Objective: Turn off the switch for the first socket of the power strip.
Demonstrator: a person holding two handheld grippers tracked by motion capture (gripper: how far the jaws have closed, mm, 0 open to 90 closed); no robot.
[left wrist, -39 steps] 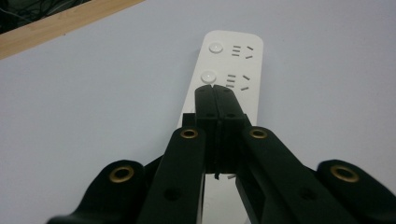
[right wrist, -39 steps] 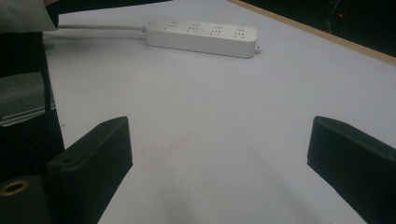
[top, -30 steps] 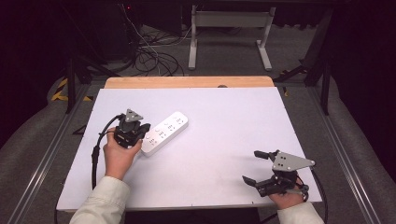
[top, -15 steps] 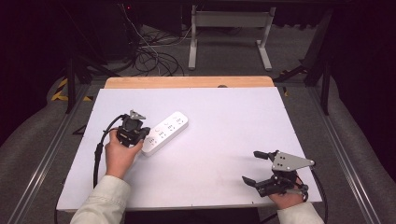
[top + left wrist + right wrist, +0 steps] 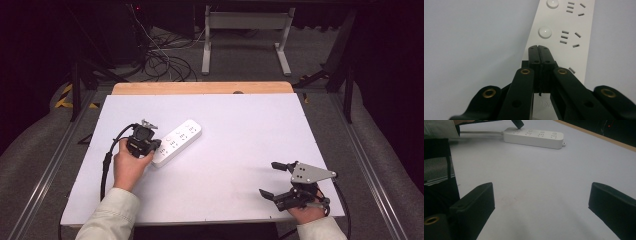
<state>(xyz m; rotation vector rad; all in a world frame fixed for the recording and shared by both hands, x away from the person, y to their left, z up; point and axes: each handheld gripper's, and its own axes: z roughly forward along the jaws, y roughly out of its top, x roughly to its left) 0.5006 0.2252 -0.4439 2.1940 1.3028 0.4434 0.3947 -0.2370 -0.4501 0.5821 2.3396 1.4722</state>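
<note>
A white power strip (image 5: 177, 141) lies slantwise on the white table, left of centre. My left gripper (image 5: 152, 146) is tipped down over the strip's near end with its jaws shut and nothing between them. In the left gripper view the closed tips (image 5: 539, 47) rest at the strip (image 5: 574, 27), just below a round white button (image 5: 545, 32). My right gripper (image 5: 268, 179) sits low at the table's front right, open and holding nothing. Through its wide jaws (image 5: 541, 195) I see the strip (image 5: 534, 137) far off, with the left gripper's tip (image 5: 517, 123) at the strip's end.
The white table top (image 5: 240, 125) has a wooden strip (image 5: 200, 88) along its far edge. A black cable (image 5: 106, 165) trails from the left gripper beside the sleeve. Cables (image 5: 165, 62) and a grey stand (image 5: 245, 40) are on the floor behind.
The left gripper has shifted only slightly at the strip's near end. The right gripper has stayed where it was.
</note>
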